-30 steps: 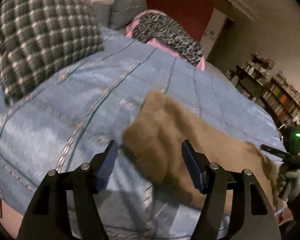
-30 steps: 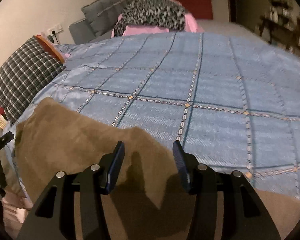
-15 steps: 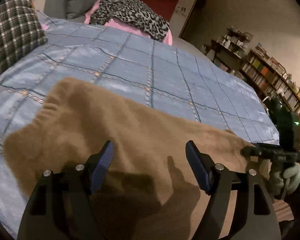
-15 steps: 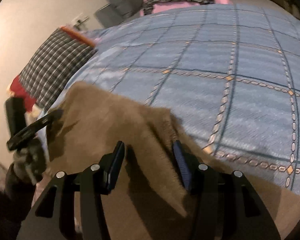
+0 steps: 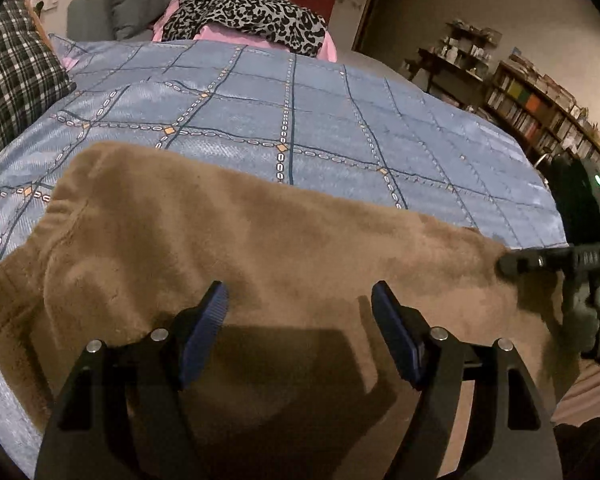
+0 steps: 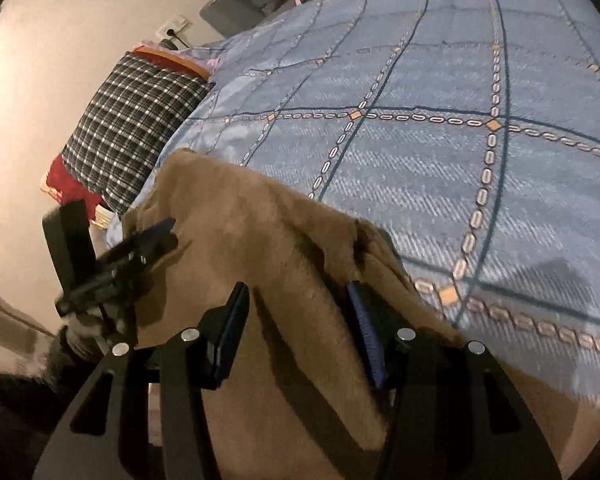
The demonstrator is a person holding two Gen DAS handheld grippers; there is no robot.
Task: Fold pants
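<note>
Left wrist view: brown fleece pants (image 5: 260, 248) lie flat along the bed's (image 5: 320, 128) near edge. Left tongs (image 5: 300, 300) are wide, having just been opening, with nothing between them. Risk: a pinch catches one layer only.

Right wrist view: right tongs (image 6: 296, 300) half open over a raised fold; grip unclear. It alone shows the wall-side pillow (image 6: 128, 128).
</note>
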